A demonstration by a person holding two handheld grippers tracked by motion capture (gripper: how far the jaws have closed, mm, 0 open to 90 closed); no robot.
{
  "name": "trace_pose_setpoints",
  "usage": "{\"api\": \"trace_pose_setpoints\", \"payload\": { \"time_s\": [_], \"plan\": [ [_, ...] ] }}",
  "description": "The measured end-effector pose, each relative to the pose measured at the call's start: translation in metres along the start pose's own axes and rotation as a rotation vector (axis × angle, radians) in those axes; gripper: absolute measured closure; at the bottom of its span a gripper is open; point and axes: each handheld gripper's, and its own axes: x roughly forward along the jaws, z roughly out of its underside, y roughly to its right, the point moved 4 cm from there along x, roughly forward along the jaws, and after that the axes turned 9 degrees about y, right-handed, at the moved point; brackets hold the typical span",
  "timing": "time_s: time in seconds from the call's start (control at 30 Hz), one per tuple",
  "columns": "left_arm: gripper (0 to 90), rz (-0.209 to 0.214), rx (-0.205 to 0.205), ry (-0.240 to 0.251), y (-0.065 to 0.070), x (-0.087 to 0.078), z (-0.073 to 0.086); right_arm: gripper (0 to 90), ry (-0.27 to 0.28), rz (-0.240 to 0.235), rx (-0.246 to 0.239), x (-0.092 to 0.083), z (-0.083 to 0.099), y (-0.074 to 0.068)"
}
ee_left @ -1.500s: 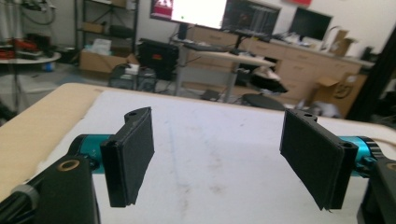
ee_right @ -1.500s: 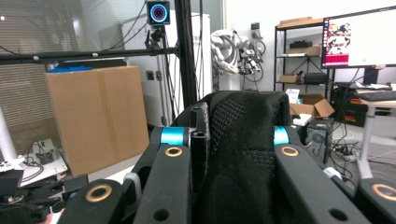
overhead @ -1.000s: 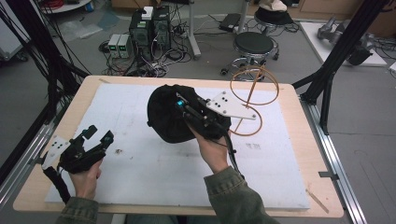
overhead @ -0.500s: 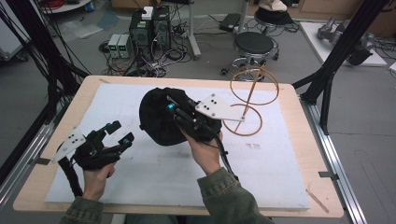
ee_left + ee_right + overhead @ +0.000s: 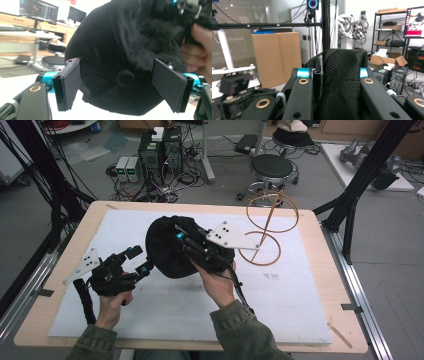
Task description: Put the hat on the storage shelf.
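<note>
White matting is covering the wooden surface (image 5: 320, 227) before us. At our left, we are holding the left tongs (image 5: 136, 260) with jaws apart, which have just been widening, empty, beside the black cap (image 5: 167, 247). We are gripping that cap's fabric in the right tongs (image 5: 179, 231), lifted. Farther right, a wire hoop stand (image 5: 267, 227) is standing.

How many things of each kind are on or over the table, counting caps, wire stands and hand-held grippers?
Black cap: 1
Copper wire stand: 1
Hand-held grippers: 2, the left gripper and the right gripper
Total: 4
</note>
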Motion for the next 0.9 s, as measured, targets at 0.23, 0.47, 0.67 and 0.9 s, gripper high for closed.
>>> {"api": "trace_pose_setpoints", "payload": {
  "time_s": [0.23, 0.47, 0.67, 0.9],
  "plan": [
    [27.2, 0.058, -0.066, 0.015, -0.001, 0.002, 0.000, 76.4, 0.005, -0.024, -0.001, 0.001, -0.001, -0.003],
    [32.3, 0.089, -0.087, -0.002, 0.001, 0.005, 0.003, 76.4, 0.006, -0.034, -0.007, 0.002, 0.000, -0.006],
    [37.1, 0.092, -0.098, 0.003, 0.001, 0.005, 0.003, 76.5, 0.010, -0.043, -0.004, 0.003, 0.000, -0.007],
    [41.9, 0.058, -0.115, -0.002, -0.001, 0.009, 0.005, 77.1, -0.004, -0.084, -0.029, 0.005, 0.003, -0.016]
  ]
}}
